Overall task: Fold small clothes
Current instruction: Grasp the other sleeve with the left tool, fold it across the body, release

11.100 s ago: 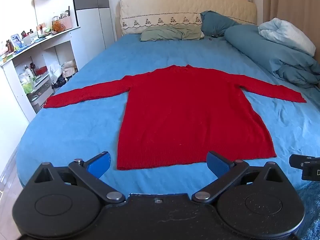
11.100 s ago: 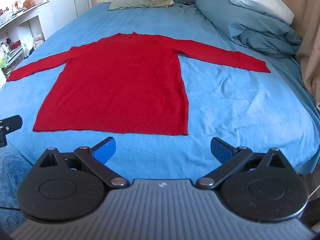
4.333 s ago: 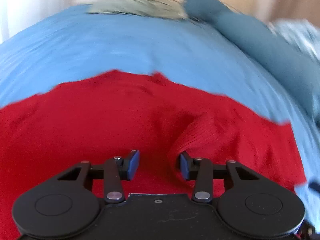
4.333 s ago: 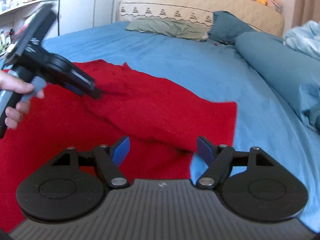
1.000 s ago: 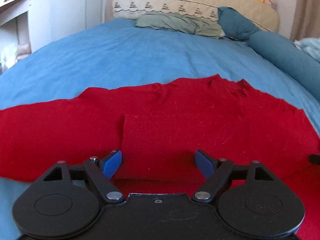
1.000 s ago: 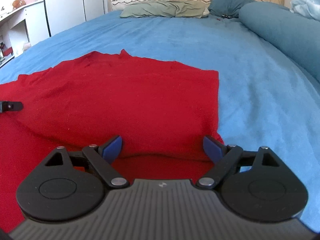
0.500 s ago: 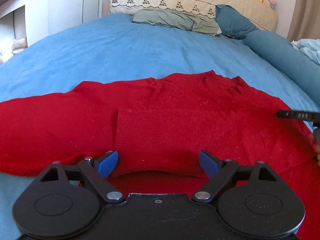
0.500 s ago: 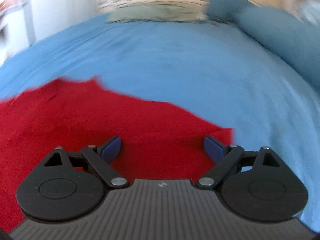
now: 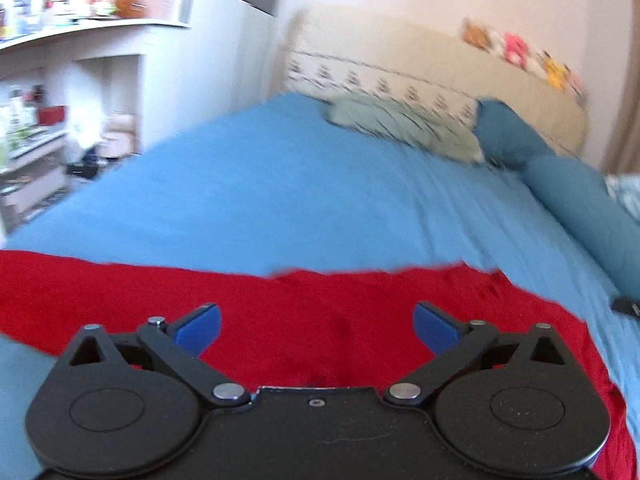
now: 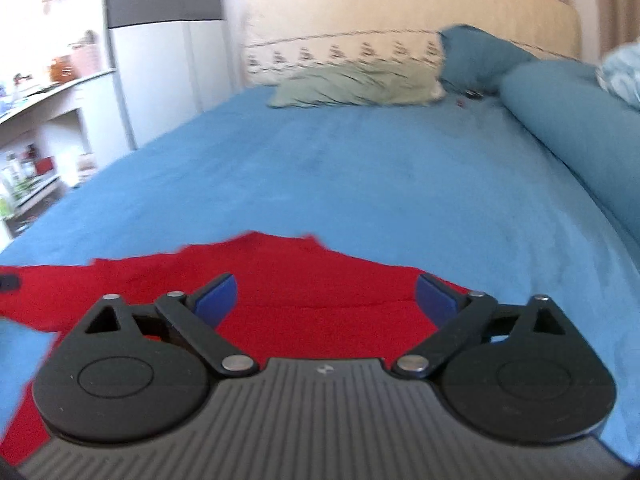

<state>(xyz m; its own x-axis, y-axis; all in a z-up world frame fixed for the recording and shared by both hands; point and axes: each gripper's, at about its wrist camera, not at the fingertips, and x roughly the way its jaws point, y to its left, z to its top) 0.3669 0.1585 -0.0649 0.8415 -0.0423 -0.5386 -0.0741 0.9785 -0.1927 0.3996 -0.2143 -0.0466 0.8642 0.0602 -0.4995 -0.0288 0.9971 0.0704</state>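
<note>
a red knitted sweater (image 9: 280, 304) lies spread on the blue-sheeted bed (image 9: 320, 200), near the foot of it, with both tools held low over the cloth and neither touching it firmly enough to tell. the left tongs (image 9: 316, 326) stand wide open with nothing between the blue pads, and the right tongs (image 10: 326, 294) are spread just as wide and equally empty; that stance suits a pause between folds, jaws ready for the next edge, though this is a judgement. on the right side the sweater ends in a straight folded edge, which suggests that sleeve is already laid across the body, while the left view shows red cloth running out to the left border, so the left sleeve probably remains to be folded. the left view alone shows a dark tip of the other tool at its right border, and the right view answers with a dark tip at its left border. the right view gives a sharper look at the grey-green pillow (image 10: 356, 86) and the rolled blue duvet (image 10: 572, 128) at the far right; both pictures are blurred.
</note>
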